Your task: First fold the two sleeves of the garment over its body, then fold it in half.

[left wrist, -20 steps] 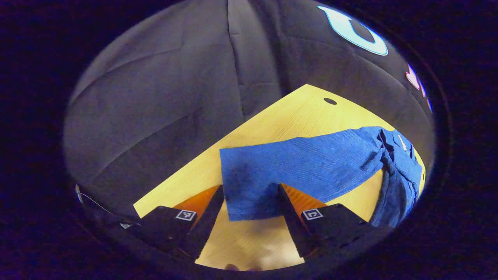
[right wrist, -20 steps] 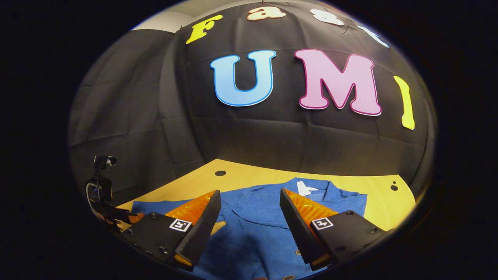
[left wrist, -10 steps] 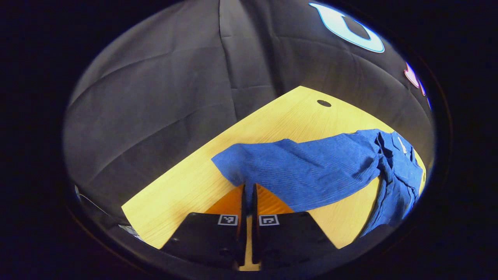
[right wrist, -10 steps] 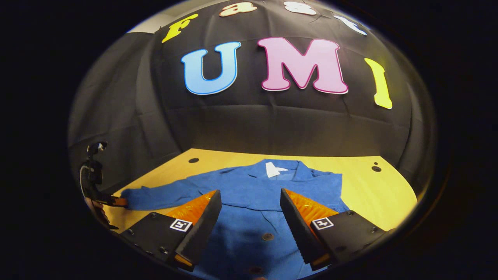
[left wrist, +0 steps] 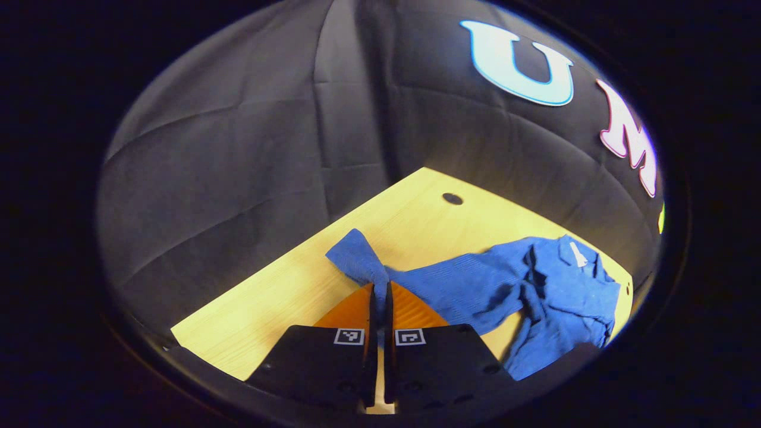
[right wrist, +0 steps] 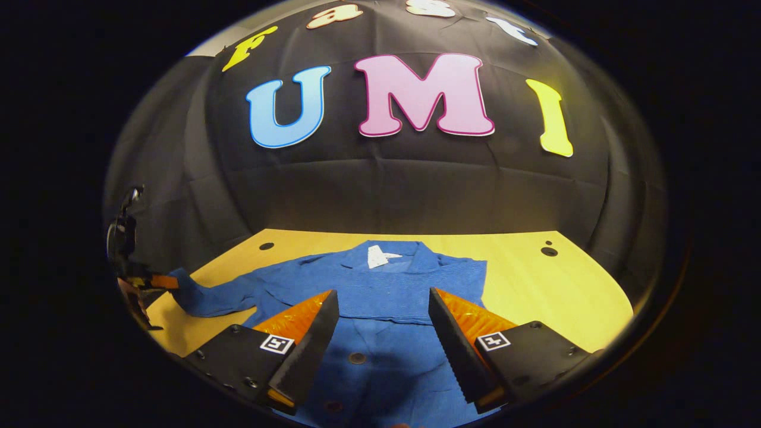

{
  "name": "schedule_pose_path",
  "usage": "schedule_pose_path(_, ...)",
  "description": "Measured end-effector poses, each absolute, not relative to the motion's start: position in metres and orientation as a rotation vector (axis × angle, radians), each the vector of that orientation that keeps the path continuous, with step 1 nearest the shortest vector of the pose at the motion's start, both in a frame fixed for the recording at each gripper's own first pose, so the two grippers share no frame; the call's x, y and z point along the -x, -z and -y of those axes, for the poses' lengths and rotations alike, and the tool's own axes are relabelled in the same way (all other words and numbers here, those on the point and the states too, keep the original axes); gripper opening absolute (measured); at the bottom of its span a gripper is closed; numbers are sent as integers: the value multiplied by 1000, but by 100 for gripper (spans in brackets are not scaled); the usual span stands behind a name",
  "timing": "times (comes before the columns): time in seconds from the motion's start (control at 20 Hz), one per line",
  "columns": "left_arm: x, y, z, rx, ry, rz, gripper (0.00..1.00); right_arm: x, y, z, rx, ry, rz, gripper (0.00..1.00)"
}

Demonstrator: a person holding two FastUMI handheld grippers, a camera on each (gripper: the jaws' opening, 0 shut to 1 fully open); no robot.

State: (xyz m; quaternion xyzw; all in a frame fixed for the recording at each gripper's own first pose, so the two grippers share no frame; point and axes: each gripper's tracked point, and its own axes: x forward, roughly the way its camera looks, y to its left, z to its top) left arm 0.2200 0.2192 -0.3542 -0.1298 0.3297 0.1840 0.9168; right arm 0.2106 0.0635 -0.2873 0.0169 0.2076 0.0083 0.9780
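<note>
A blue buttoned garment [right wrist: 386, 285] lies front-up on the yellow wooden table [right wrist: 535, 285], its collar with a white label [right wrist: 377, 255] toward the wall. My left gripper [left wrist: 379, 286] is shut on the cuff of one sleeve [left wrist: 452, 285], which hangs raised and bunched between it and the garment's rumpled body [left wrist: 565, 291]. In the right gripper view the left gripper [right wrist: 156, 282] sits at the far left, holding the sleeve's [right wrist: 208, 297] end. My right gripper [right wrist: 380, 315] hovers open over the body's button row [right wrist: 357, 358], nothing between its fingers.
The table [left wrist: 279, 297] has small round holes [left wrist: 452, 198] near its far corners [right wrist: 548, 251]. The black cloth wall runs close behind the table. Bare wood shows to the right of the garment and around the lifted sleeve.
My left gripper went from open around the cuff to shut on it, then lifted it and drew it toward the body, so the sleeve bunched. My right gripper drew back, still open.
</note>
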Motion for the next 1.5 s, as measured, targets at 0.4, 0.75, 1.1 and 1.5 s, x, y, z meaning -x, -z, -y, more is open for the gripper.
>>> schedule_pose_path(0.4, -319, 287, -59, 170, -71, -568, 2, -206, 282, 12, -26, 111, -407, 96)
schedule_pose_path(0.75, -372, 270, 126, 109, 210, -524, 2, -179, 279, 89, -14, 234, -421, 96)
schedule_pose_path(1.1, -367, 300, 256, 39, 324, -513, 7, -139, 282, 154, -41, 359, -460, 96)
schedule_pose_path(1.5, -318, 292, 274, 58, 393, -460, 84, -96, 292, 140, -24, 326, -511, 96)
